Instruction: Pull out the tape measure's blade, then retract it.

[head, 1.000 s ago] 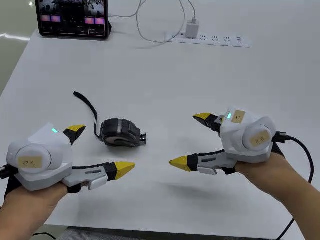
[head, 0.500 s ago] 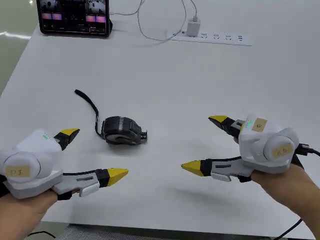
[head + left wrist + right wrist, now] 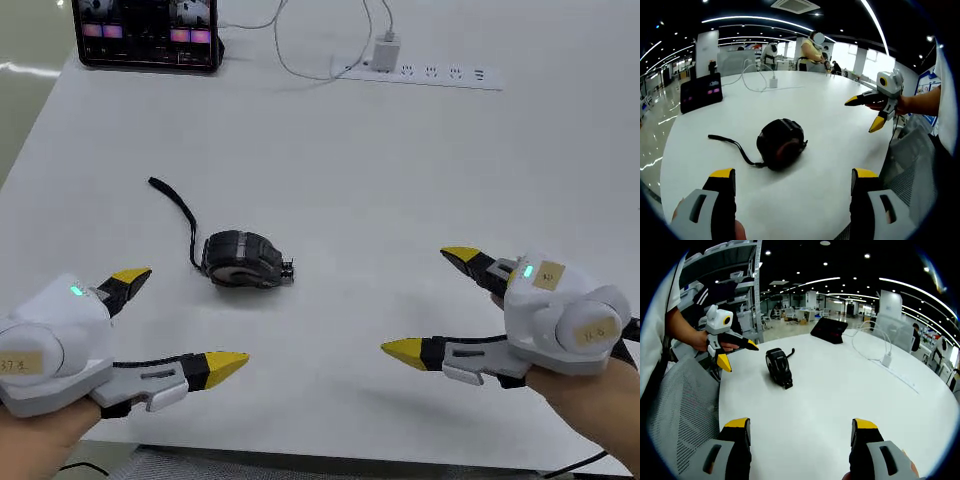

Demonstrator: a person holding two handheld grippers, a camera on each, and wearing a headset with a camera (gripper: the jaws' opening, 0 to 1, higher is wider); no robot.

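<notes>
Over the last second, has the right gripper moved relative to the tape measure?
Yes. The right gripper has drawn back from the tape measure, rightward and toward the near edge of the table.

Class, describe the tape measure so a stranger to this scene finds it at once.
Start at the wide white table. On its left half, nearer than the dark tablet at the far edge, lies a rounded black tape measure. Its thin black wrist strap trailing away marks it out from the white power strip.
</notes>
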